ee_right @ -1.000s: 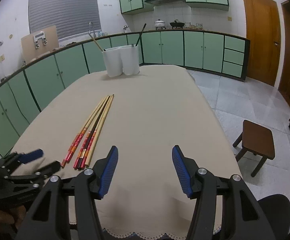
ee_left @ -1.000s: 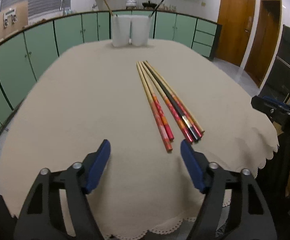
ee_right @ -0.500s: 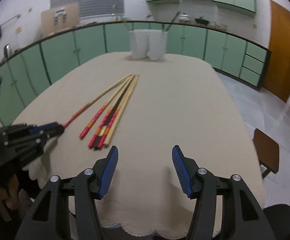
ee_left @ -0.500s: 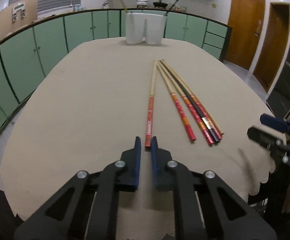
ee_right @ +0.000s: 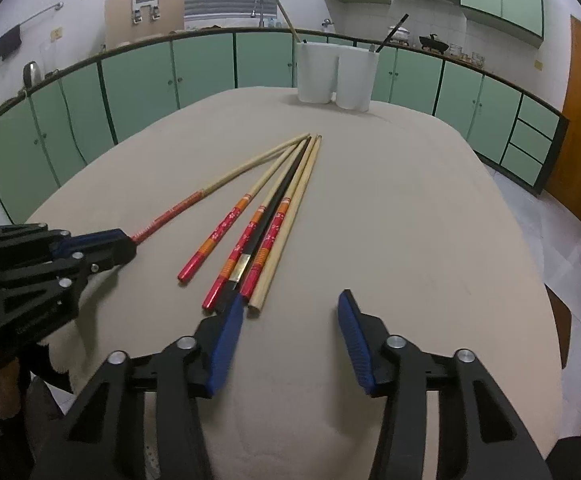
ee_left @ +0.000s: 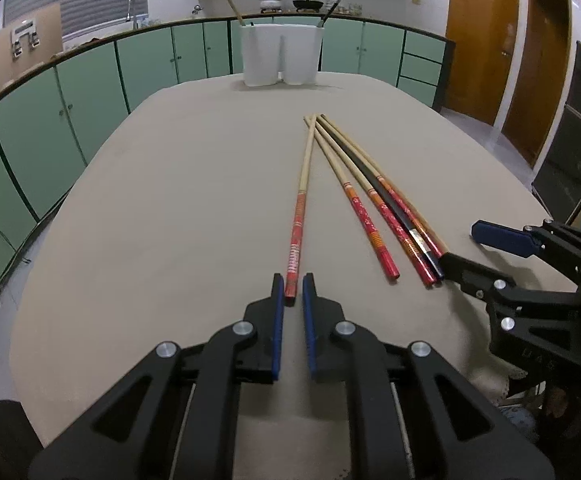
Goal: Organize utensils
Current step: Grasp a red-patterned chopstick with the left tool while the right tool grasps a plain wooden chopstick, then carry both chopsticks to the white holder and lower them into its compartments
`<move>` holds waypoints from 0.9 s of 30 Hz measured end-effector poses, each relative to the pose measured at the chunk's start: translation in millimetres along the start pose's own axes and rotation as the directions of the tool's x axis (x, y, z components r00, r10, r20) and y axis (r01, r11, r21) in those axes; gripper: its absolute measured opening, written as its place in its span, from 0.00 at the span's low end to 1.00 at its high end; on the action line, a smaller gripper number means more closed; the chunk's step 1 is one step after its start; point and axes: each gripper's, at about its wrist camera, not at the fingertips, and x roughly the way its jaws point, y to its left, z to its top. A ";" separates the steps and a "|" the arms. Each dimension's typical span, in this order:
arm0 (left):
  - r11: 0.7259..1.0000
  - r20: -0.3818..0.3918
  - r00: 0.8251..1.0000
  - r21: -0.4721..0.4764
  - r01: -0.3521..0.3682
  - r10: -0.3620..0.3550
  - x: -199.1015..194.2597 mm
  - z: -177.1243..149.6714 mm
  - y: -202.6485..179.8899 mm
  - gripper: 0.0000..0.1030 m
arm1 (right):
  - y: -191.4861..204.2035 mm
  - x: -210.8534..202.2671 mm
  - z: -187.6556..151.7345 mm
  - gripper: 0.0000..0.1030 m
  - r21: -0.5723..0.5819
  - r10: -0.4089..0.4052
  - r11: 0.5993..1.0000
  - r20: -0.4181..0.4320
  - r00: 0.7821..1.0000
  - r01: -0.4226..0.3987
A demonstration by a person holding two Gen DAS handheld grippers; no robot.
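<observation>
Several long chopsticks (ee_left: 374, 200) with red patterned ends lie fanned on the beige tablecloth (ee_left: 170, 200). My left gripper (ee_left: 293, 284) is shut on the red end of one chopstick (ee_left: 302, 200), which is angled away from the rest. In the right wrist view that same chopstick (ee_right: 226, 180) runs into the left gripper (ee_right: 126, 242). My right gripper (ee_right: 290, 300) is closing at the near ends of the bundle (ee_right: 266, 216); its left pad (ee_right: 226, 332) is beside the plain chopstick's end, with no pad pressing on anything. A white two-cup holder (ee_left: 280, 56) at the far end holds one wooden and one black stick.
Green cabinets (ee_left: 90, 92) ring the table on the left and far sides. Wooden doors (ee_left: 478, 40) stand at the right. The cloth's scalloped near edge (ee_right: 62, 360) hangs by the left gripper. A brown stool (ee_right: 558, 312) sits on the tiled floor beyond the table's right side.
My left gripper has shut on one chopstick's red end, which now lies apart from the bundle. My right gripper has come in to the bundle's near ends, jaws narrower.
</observation>
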 end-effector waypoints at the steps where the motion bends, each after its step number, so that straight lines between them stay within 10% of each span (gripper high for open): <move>1: 1.000 -0.001 1.000 0.001 0.004 -0.004 0.5 0.4 0.2 0.11 | 0.2 -0.7 -0.5 0.43 -0.006 -0.003 1.000 0.001 1.000 0.003; 13: 1.000 -0.004 1.000 0.000 0.012 -0.012 2.6 0.4 0.1 0.09 | 1.6 -0.1 -2.7 0.41 -0.009 0.007 1.000 0.012 1.000 -0.007; 17: 1.000 0.008 1.000 -0.016 0.024 -0.024 5.0 1.4 1.4 0.05 | -9.6 1.8 1.6 0.11 0.018 -0.021 1.000 0.009 1.000 0.021; 27: 0.992 0.003 0.999 -0.111 -0.053 0.054 -3.2 -4.3 14.7 0.05 | -23.4 -4.2 -4.0 0.12 0.065 -0.008 0.998 0.011 1.000 0.008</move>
